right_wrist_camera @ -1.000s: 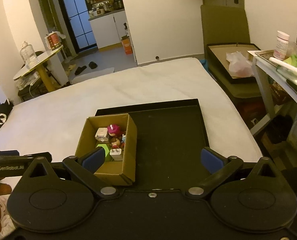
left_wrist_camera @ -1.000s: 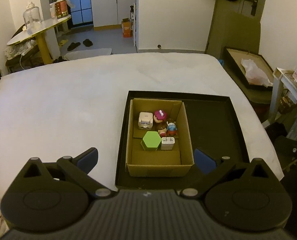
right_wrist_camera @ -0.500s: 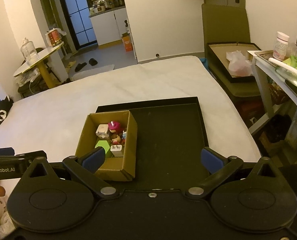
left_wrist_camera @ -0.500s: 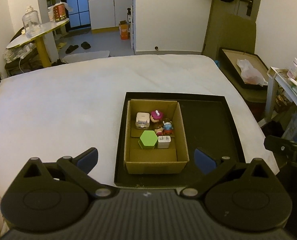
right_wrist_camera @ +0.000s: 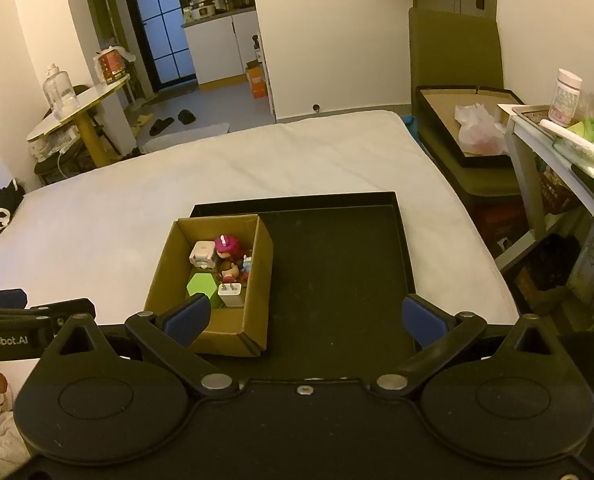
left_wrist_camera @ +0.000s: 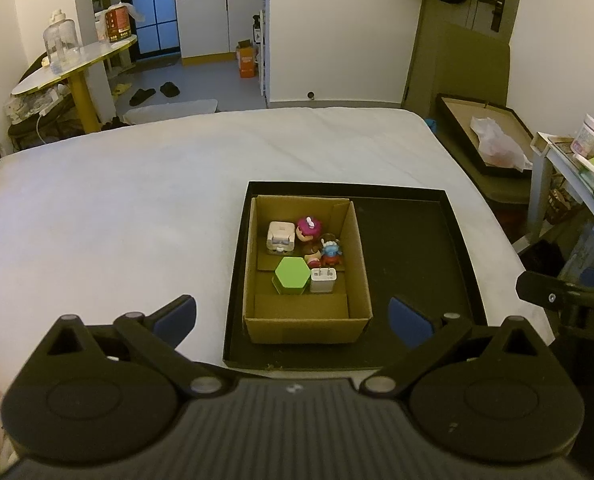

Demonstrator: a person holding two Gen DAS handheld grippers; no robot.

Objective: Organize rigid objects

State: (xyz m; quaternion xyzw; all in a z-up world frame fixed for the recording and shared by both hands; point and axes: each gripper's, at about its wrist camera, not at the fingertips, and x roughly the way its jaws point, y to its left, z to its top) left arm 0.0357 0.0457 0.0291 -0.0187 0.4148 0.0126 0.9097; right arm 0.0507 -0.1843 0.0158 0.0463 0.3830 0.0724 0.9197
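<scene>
Cardboard box (left_wrist_camera: 305,322): open top, sat in the left part of the black tray (left_wrist_camera: 437,256), against its left and far walls.
Box contents: green hexagonal block (left_wrist_camera: 292,274) and white plug adapter (left_wrist_camera: 323,280) side by side at the near end; white cube toy (left_wrist_camera: 281,235), pink-capped figure (left_wrist_camera: 309,227) and small blue-and-red figure (left_wrist_camera: 330,251) at the far end. All five packed close, near strip of box floor bare.
Tray: right part empty, dark floor showing; low rim all round.
Left gripper (left_wrist_camera: 293,318): fingers spread wide, nothing between them, hung over the near edge of the tray with the box in line ahead.
Right gripper (right_wrist_camera: 305,318): also wide apart and empty, over the tray's near edge; its left blue pad (right_wrist_camera: 187,318) overlapped the box's near corner in view, contact not determinable.
Clearance: open tray floor right of the box; open bedding to the left and beyond.
Surface: white mattress (left_wrist_camera: 117,208), tray near its right edge.
Room: round yellow-legged side table (left_wrist_camera: 73,68) far left with a clear jug (left_wrist_camera: 59,42); second tray (right_wrist_camera: 467,120) with a plastic bag on it to the right; kitchen cabinets through the doorway.
</scene>
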